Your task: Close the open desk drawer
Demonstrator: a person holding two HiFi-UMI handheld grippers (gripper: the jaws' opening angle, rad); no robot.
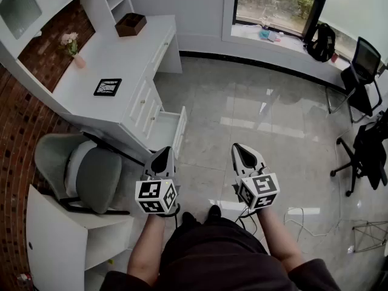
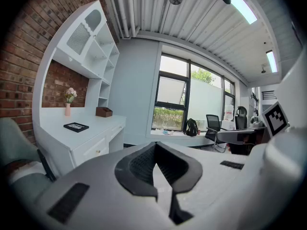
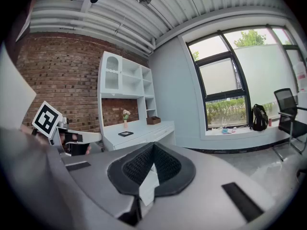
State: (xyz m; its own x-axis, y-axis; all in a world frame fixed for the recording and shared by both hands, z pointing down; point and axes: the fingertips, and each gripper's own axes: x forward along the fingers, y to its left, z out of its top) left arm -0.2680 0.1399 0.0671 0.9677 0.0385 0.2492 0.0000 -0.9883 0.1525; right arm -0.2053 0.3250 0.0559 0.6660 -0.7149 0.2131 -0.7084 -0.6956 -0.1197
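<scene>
Head view steeply down, gripper views level, sharing desk (image 1: 115, 59)

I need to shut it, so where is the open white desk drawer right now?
In the head view, the open white drawer juts from the white desk left of centre, just ahead of the left gripper and right of the grey chair.

There was one white desk (image 1: 115, 65) with one open drawer (image 1: 170, 129), one picture frame (image 1: 108, 87), one flower vase (image 1: 79, 59), one brown box (image 1: 131, 24), one grey chair (image 1: 91, 170) and two black office chairs (image 1: 367, 62) (image 1: 367, 151).
</scene>
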